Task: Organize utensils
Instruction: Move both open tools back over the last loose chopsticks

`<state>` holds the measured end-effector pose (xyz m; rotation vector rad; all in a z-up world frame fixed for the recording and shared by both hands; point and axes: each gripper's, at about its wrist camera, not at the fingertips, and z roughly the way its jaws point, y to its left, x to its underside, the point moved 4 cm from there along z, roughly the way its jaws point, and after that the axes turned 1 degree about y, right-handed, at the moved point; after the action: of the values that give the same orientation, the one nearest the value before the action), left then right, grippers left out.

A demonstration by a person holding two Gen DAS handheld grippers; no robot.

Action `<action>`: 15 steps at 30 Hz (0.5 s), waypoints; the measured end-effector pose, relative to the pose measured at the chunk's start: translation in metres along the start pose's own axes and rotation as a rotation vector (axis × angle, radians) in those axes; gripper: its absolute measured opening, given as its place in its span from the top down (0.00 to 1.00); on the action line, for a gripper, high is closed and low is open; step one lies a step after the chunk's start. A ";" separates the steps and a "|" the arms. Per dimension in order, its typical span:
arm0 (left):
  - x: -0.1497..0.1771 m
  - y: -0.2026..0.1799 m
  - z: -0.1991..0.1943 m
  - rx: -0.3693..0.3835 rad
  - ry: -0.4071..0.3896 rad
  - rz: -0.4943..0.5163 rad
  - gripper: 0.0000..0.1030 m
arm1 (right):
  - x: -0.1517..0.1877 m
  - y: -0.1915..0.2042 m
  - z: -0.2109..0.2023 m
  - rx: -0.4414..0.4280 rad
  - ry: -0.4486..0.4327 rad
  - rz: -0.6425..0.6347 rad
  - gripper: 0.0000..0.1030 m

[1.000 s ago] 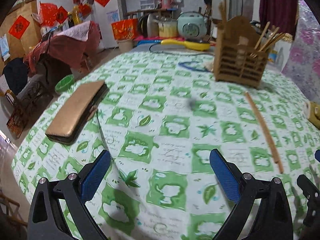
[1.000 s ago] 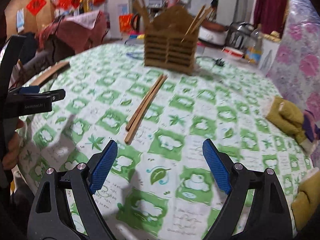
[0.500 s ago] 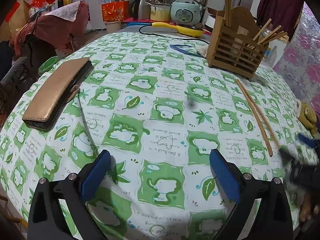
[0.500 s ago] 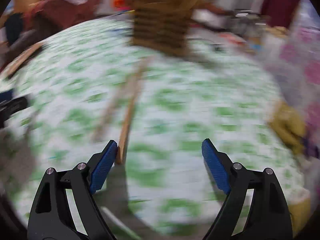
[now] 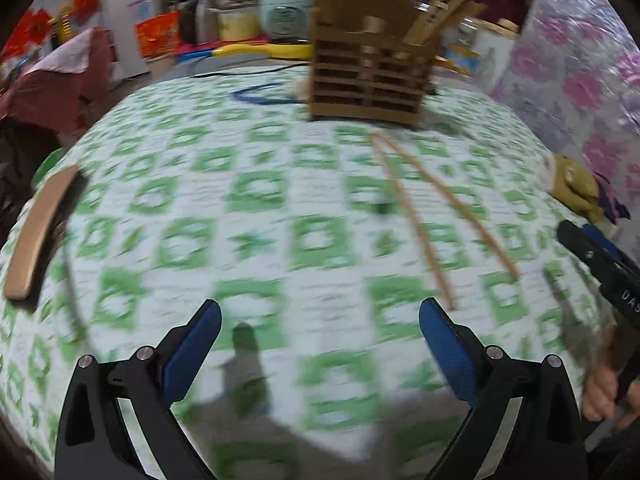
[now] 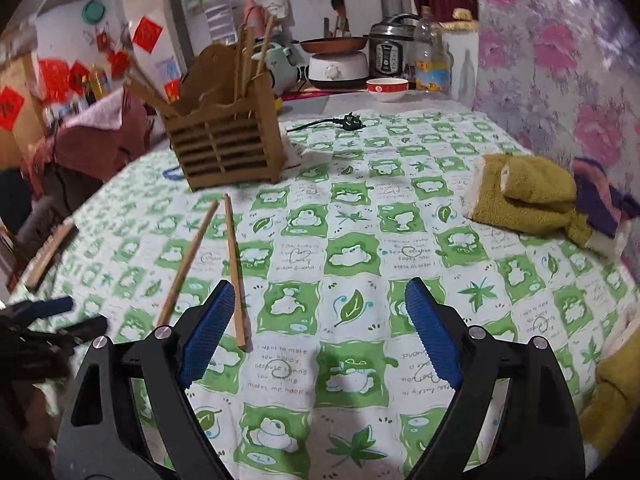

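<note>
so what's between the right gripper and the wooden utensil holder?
Right wrist view: two loose chopsticks lie on the tablecloth between the right gripper and the wooden utensil holder; otherwise bare cloth.

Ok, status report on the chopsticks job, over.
Both grippers, left and right, open, empty. Two chopsticks loose on tablecloth, short of wooden holder. Path clear.

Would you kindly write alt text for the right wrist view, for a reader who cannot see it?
Open right tongs with blue pads hover over a green-and-white tablecloth, where two loose chopsticks lie just beyond the left pad. Behind them stands a wooden holder with more chopsticks upright in it, and a yellow cloth lies to the right.
</note>
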<state>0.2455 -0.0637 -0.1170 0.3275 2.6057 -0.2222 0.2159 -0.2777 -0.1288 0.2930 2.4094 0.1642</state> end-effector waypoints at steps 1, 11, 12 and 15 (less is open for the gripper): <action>-0.003 -0.010 0.002 0.010 0.004 0.019 0.06 | 0.000 -0.004 -0.001 -0.015 -0.001 0.026 0.18; -0.010 -0.061 0.041 -0.003 0.069 0.156 0.16 | 0.000 -0.027 0.004 -0.082 -0.001 0.162 0.18; -0.010 -0.059 0.042 -0.001 0.062 0.155 0.17 | 0.000 -0.027 0.004 -0.081 -0.001 0.159 0.18; -0.014 -0.045 0.040 -0.044 0.031 0.139 0.30 | -0.001 -0.026 0.005 -0.084 0.005 0.153 0.18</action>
<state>0.2637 -0.1180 -0.1404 0.4974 2.6006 -0.1126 0.2156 -0.3026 -0.1376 0.4392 2.3779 0.3345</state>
